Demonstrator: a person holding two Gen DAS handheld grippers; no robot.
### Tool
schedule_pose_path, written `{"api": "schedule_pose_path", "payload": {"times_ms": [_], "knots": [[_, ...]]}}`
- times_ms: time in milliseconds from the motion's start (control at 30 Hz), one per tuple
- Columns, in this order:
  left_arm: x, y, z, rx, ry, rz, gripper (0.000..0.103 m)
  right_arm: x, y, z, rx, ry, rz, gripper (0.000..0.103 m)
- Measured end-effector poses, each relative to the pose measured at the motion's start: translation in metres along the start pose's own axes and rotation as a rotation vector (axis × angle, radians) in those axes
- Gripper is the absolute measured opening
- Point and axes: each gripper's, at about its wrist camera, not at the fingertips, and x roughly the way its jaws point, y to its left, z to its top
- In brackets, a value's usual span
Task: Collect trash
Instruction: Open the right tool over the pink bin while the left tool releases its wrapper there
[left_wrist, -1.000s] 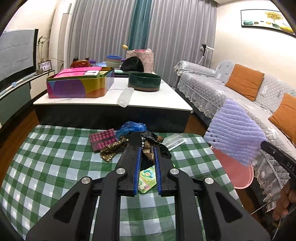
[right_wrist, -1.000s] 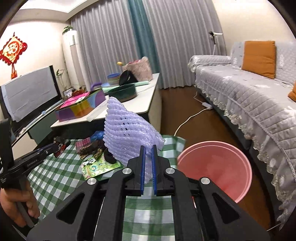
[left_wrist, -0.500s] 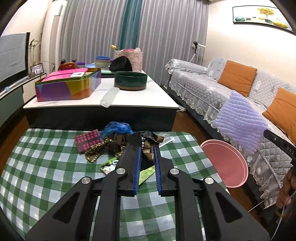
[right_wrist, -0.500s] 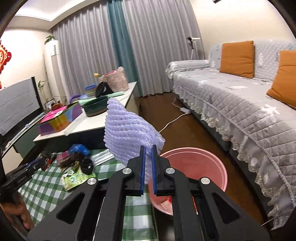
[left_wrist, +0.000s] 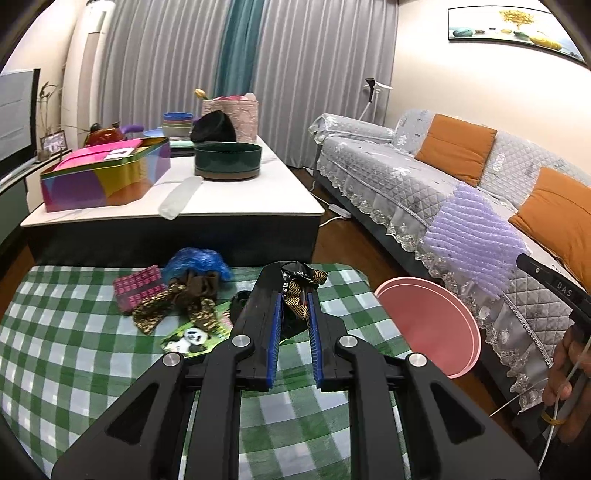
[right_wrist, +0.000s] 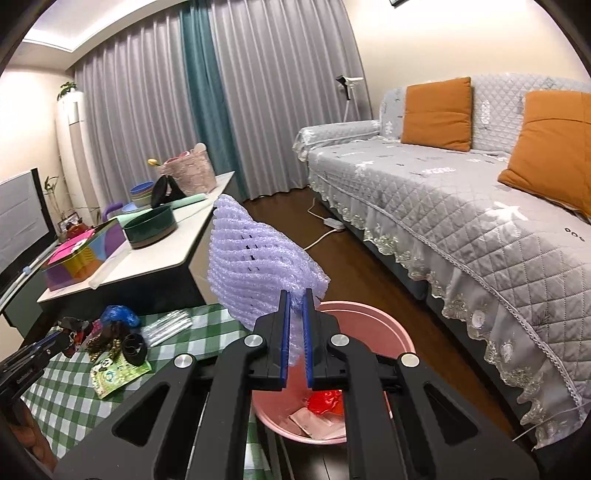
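Pinching one edge of the foam net (right_wrist: 258, 266), the right gripper (right_wrist: 294, 325) held it above the bin (right_wrist: 369, 317); light, squashy stuff. Left gripper (left_wrist: 294, 314) clenched a wrapper (left_wrist: 301, 291).

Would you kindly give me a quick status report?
Right gripper shut on purple foam net, over pink bin. Left gripper shut on black-gold wrapper. Nothing in the way.
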Motion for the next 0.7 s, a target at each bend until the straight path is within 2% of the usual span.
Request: {"api": "schedule_pose_path", "payload": {"times_ms": [267, 700], "knots": [[0.014, -0.030, 0.007, 0.025, 0.005, -0.051, 0.014, 0.007, -0.023, 0.001, 0.034, 0.001, -0.090, 0.007], [0.047, -0.100, 0.024, 0.085, 0.005, -0.199, 0.014, 0.024, -0.044, -0.003, 0.058, 0.042, -0.184, 0.007]]}}
